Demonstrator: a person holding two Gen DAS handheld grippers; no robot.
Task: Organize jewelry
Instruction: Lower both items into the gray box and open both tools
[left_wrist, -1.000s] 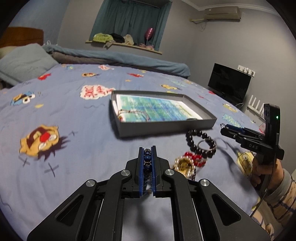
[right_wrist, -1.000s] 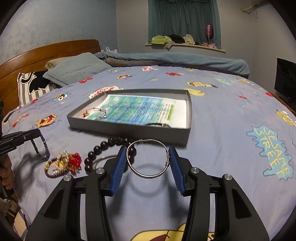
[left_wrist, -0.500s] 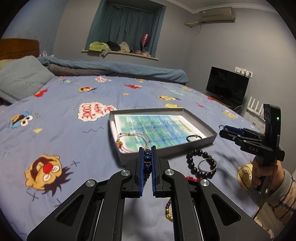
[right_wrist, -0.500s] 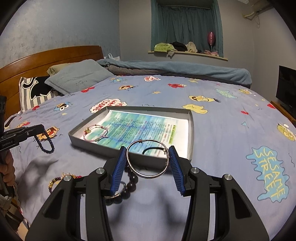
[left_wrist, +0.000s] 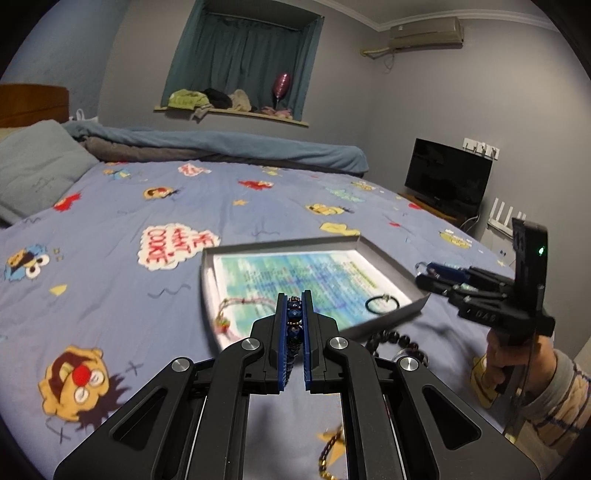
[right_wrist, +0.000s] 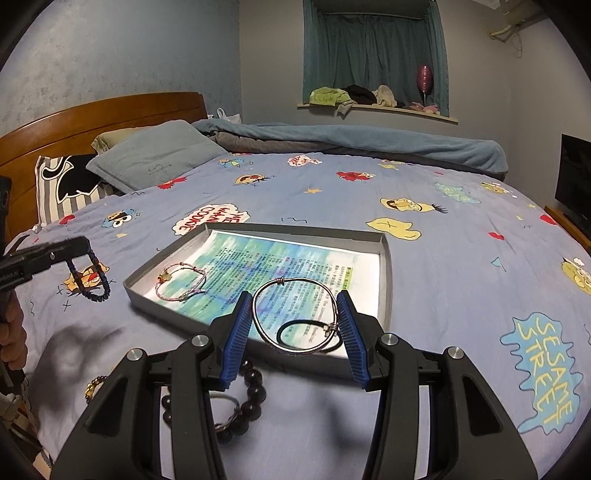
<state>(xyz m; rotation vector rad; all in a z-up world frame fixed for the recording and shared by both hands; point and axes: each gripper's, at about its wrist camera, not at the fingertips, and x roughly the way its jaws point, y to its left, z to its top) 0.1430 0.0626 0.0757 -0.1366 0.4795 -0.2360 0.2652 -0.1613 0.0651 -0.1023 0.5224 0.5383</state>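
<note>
One tray (right_wrist: 386, 280); two grippers (right_wrist: 295, 325); six bracelets (right_wrist: 295, 317).

Both of our rigs are matte black plastic with cut-out linkage arms, each joint capped by a round silver screw. The left hand-held gripper (left_wrist: 294, 325) and the right hand-held gripper (right_wrist: 295, 332) both have ribbed blue pads lining the fingers. At 3 o'clock in the left view, the right unit's upright block shows a tiny green light, a thin black cable, and our beige striped sleeve (left_wrist: 554, 402).
</note>
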